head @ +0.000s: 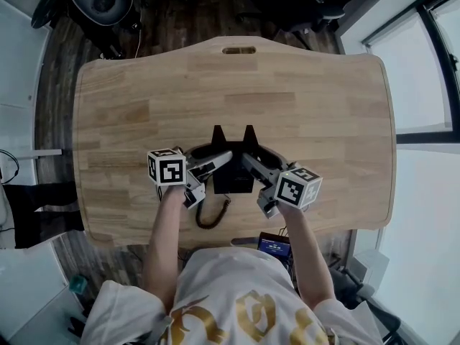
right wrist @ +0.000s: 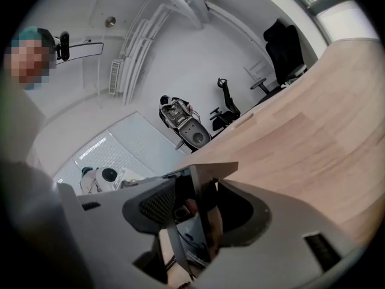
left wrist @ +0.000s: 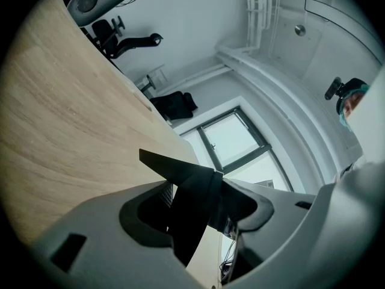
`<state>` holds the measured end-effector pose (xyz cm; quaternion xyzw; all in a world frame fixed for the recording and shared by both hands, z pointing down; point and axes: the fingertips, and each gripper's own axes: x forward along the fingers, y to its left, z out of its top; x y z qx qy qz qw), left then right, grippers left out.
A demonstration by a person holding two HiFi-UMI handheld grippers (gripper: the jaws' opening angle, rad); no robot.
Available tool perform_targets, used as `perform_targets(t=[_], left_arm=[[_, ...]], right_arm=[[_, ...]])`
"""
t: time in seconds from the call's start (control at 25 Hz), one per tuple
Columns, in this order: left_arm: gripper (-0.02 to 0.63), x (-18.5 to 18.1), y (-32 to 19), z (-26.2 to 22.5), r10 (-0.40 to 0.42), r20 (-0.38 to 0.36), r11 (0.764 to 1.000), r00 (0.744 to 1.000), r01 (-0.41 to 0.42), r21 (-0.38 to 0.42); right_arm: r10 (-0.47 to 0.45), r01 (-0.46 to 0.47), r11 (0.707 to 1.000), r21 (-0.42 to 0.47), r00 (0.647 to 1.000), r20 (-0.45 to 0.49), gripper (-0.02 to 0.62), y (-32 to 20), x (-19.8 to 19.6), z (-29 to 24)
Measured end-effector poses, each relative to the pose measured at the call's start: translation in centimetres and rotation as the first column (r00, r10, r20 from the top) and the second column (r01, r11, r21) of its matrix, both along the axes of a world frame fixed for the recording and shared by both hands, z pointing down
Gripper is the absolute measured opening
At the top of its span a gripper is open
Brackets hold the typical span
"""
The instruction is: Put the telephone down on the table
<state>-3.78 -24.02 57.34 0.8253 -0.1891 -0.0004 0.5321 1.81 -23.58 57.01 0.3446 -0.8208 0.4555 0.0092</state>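
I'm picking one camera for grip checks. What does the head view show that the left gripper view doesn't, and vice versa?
Only the head view: both grippers, the left gripper and the right gripper, holding the telephone from either side, and its coiled cord lying near the front edge of the table. Only the left gripper view: that gripper's jaws pressed on a black edge of the telephone, seen close, plus a window behind. Both: the telephone, the left gripper and the table.
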Motion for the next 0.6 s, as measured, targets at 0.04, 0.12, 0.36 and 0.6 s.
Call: perform_targets(t=[0.04, 0.12, 0.36, 0.6], left_arm=[[0.236, 0.0, 0.0, 0.1, 0.0, 0.002, 1.0, 1.0, 0.0, 0.001], [0.236, 0.0, 0.0, 0.3, -0.002, 0.005, 1.0, 1.0, 0.002, -0.001], [0.235, -0.1, -1.1, 1.2, -0.017, -0.005, 1.0, 1.0, 0.017, -0.024], [0.235, -0.1, -1.5, 2.4, -0.036, -0.006, 0.998, 0.999, 0.036, -0.058]], right_arm=[[0.0, 0.0, 1.0, -0.003, 1.0, 0.002, 0.199, 0.0, 0.0, 0.1], [0.003, -0.003, 1.0, -0.008, 1.0, 0.005, 0.199, 0.0, 0.0, 0.4], [0.017, -0.016, 0.999, -0.027, 1.0, 0.006, 0.198, -1.0, 0.0, 1.2], [0.03, -0.029, 0.999, -0.043, 0.999, 0.013, 0.192, -1.3, 0.1, 2.3]])
